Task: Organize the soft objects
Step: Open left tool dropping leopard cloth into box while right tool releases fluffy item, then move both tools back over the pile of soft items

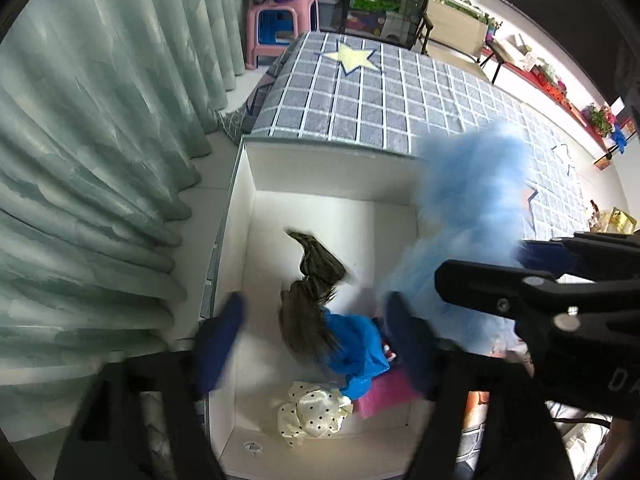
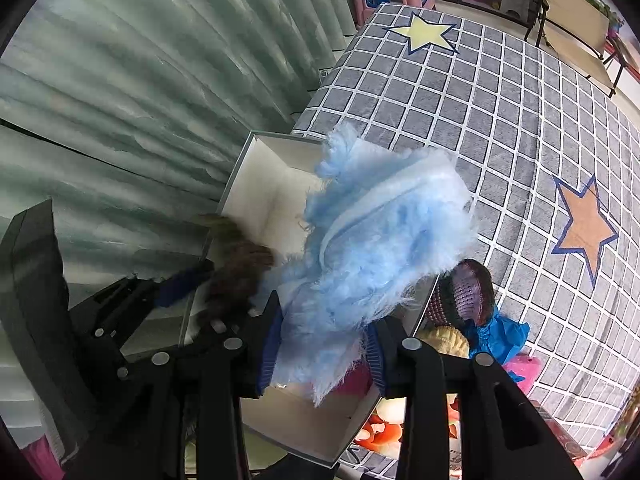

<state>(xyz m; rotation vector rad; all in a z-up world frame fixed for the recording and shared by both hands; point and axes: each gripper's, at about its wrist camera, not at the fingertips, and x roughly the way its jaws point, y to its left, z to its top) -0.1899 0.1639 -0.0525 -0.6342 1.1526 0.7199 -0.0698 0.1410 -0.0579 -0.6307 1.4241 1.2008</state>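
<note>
Right wrist only: knitted hat point(image 2: 466, 294).

Blue fluff point(image 2: 384, 240) covers most of the box point(image 2: 272, 184) interior from my right wrist; the left wrist shows it smeared. Brown cloth point(image 1: 316, 292) is motion-blurred. Left gripper point(image 1: 316, 344) pads block the box's 6 o'clock corners. Pink item point(image 1: 384, 396) is mostly under the blue bag point(image 1: 356, 344). Shelf items at 12 o'clock are too small to identify.

Blue fluffy cloth point(image 2: 380, 240) in right claw point(image 2: 324, 350)
</note>
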